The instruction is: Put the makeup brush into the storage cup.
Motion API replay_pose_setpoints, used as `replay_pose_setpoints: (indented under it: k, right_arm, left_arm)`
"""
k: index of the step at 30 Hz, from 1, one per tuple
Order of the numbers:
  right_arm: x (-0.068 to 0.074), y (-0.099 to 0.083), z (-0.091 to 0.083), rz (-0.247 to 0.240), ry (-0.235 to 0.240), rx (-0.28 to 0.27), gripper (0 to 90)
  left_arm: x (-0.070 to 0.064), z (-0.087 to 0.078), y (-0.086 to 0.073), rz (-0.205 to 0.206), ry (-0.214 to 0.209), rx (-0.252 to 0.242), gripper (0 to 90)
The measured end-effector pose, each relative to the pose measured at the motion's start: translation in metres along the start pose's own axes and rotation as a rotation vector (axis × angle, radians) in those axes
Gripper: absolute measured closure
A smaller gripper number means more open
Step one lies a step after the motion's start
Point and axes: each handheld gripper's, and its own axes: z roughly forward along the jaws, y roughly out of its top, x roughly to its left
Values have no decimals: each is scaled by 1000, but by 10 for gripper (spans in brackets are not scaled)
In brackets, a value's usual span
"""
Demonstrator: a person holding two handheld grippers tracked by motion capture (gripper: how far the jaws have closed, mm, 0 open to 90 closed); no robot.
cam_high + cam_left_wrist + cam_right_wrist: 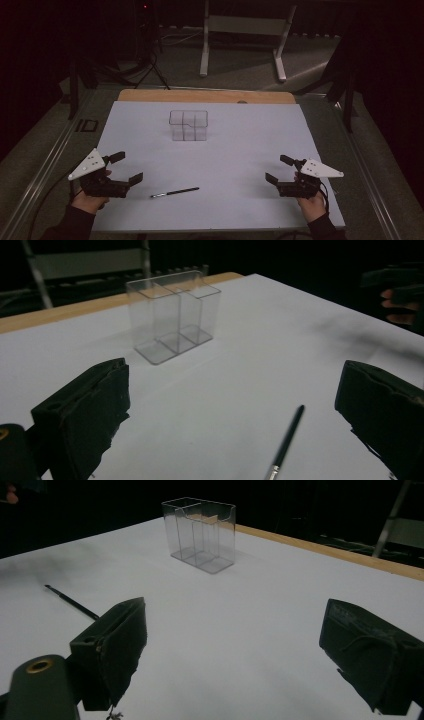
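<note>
Now both are gaping wide: the left gripper [125, 169] is sitting near the thin brush [175, 192], the right gripper [278, 169] is holding nothing.

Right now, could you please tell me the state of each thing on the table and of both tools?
Left tool: open, holds nothing, near the brush.
Right tool: open, holds nothing.
Brush: lies flat on the sheet, apart from both tools.
Clear box: upright, open at the top, compartments look empty.
Sheet: lies flat over the table.
</note>
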Motion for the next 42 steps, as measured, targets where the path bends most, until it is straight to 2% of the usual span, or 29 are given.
replay_pose_setpoints:
  k: [4,7,11,14,15,22,30,35,42]
  right_arm:
    - [0,0,0,-1,1,3,118]
    - [1,0,0,1,4,4,118]
    - [1,0,0,-2,6,6,118]
    - [1,0,1,-1,8,6,118]
    - [1,0,1,-1,9,7,118]
    - [1,0,1,-4,8,13,118]
    - [2,0,2,-4,12,14,118]
    - [1,0,2,-2,14,14,118]
    - [2,0,3,1,22,20,119]
  left_arm:
    - [-2,3,6,25,-24,26,27]
    - [-2,5,10,35,-65,38,27]
    - [-4,7,16,50,-92,64,27]
    - [-5,8,18,56,-93,84,27]
    - [-4,10,21,65,-108,116,27]
    - [-7,18,29,91,-148,203,28]
    - [-13,30,36,129,-174,294,29]
    - [-18,41,39,154,-183,372,29]
    - [-22,54,42,190,-198,434,36]
